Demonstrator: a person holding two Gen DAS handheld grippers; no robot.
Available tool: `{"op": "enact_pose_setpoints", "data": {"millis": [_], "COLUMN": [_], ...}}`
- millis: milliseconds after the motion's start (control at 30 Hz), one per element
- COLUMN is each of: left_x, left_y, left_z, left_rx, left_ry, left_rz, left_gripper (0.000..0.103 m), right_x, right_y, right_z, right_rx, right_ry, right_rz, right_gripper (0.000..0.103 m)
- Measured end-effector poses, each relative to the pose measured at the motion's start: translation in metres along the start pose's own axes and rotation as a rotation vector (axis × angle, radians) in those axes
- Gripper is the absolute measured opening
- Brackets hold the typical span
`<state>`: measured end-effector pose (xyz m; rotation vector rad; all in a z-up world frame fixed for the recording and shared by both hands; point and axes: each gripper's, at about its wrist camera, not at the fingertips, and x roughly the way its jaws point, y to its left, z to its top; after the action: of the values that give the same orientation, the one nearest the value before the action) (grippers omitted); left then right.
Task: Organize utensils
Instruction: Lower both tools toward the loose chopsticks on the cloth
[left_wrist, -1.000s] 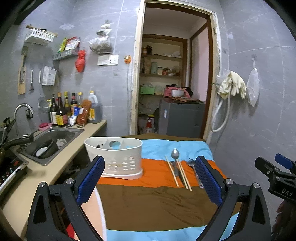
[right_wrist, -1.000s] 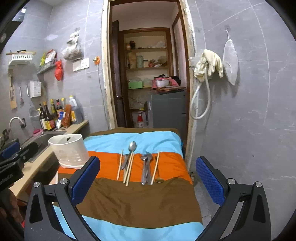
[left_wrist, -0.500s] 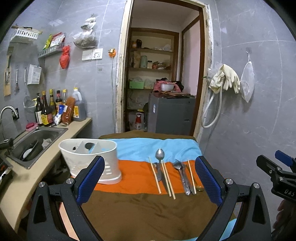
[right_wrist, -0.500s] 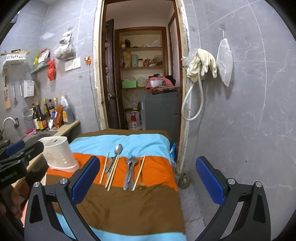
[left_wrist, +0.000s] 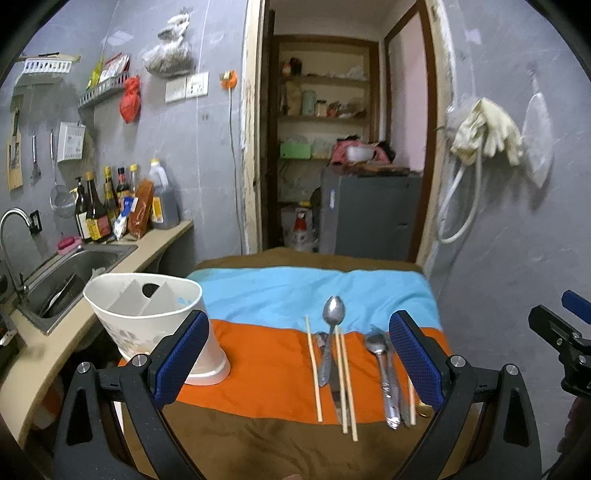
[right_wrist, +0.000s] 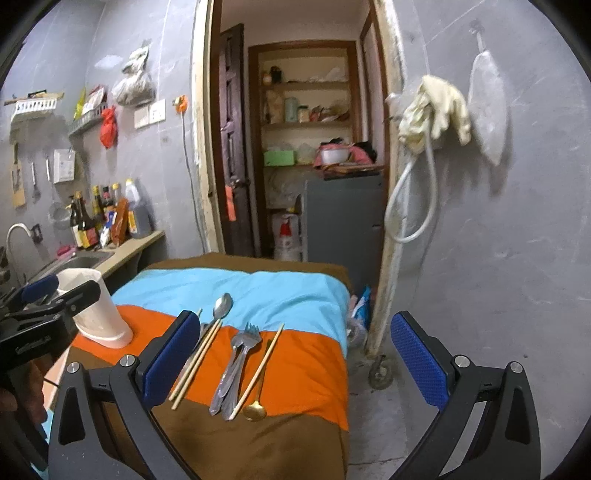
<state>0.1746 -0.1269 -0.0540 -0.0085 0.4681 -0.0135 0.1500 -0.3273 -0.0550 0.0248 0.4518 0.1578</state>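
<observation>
A white utensil holder (left_wrist: 147, 317) with inner dividers stands on the orange stripe of the table cloth at the left; it also shows in the right wrist view (right_wrist: 98, 314). To its right lie a silver spoon (left_wrist: 330, 332), several wooden chopsticks (left_wrist: 345, 384), a fork and spoon pile (right_wrist: 238, 363) and a gold spoon (right_wrist: 255, 406). My left gripper (left_wrist: 295, 365) is open and empty above the cloth, with the utensils between its fingers. My right gripper (right_wrist: 295, 365) is open and empty, hovering over the table's right edge.
The striped cloth (left_wrist: 273, 362) covers a small table. A counter with a sink (left_wrist: 70, 269) and bottles (left_wrist: 110, 214) runs along the left. A doorway with shelves and a grey cabinet (left_wrist: 365, 218) is behind. Gloves and a hose (right_wrist: 432, 110) hang on the right wall.
Both grippers have swung to the right. The holder has shifted left in both views and the utensils sit nearer the left gripper's middle. Both stay open.
</observation>
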Motion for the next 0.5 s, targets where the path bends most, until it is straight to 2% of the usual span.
{"op": "enact_pose_setpoints", "data": {"millis": [300, 500], "left_x": [0.079, 0.131], "left_y": [0.003, 0.004], "left_z": [-0.011, -0.023], "left_rx": [-0.026, -0.037], "left_ry": [0.116, 0.234], "left_rz": [0.045, 0.046], "left_gripper": [0.096, 0.095], "right_x": [0.076, 0.12], "right_y": [-0.014, -0.02], "right_z": [-0.009, -0.019], "right_rx": [-0.003, 0.023], "right_ry": [0.078, 0.186], "right_rz": [0.096, 0.133], "right_gripper": [0.103, 0.101]}}
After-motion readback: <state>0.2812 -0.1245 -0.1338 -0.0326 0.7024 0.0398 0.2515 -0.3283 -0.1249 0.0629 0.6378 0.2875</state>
